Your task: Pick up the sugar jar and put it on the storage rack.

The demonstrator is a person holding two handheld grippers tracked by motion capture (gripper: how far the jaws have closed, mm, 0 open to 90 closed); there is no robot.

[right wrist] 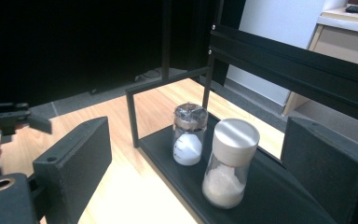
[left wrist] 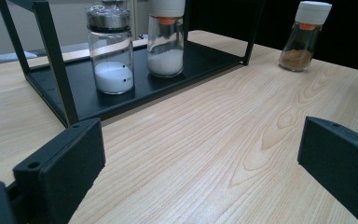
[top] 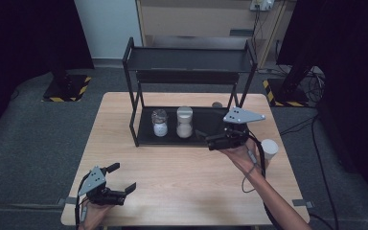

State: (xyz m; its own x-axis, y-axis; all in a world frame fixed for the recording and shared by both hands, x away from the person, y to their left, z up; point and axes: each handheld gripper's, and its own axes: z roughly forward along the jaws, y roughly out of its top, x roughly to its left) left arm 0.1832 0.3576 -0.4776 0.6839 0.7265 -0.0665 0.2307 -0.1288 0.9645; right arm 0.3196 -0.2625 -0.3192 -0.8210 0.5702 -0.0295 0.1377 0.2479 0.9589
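A light wooden table is seen from above, and toward its far edge a black two-tier metal rack is stood, its lower shelf resting on the tabletop. On that lower shelf two jars are placed side by side, near each other but apart: a glass shaker with a silver metal lid, partly filled with white powder, and to its right in the high view a taller jar with a white cap, holding pale grains. A third jar with a white cap and brown contents is stood on the bare table off the rack's right end, well apart from the two on the shelf. The right gripper is held at the right end of the lower shelf, pointed toward the white-capped jar; its jaws are spread wide with nothing between them, and in the right gripper view both shelf jars are framed in the gap, untouched. The left gripper is held low at the table's near left corner, well away from the rack, its jaws likewise wide apart and empty above bare wood.
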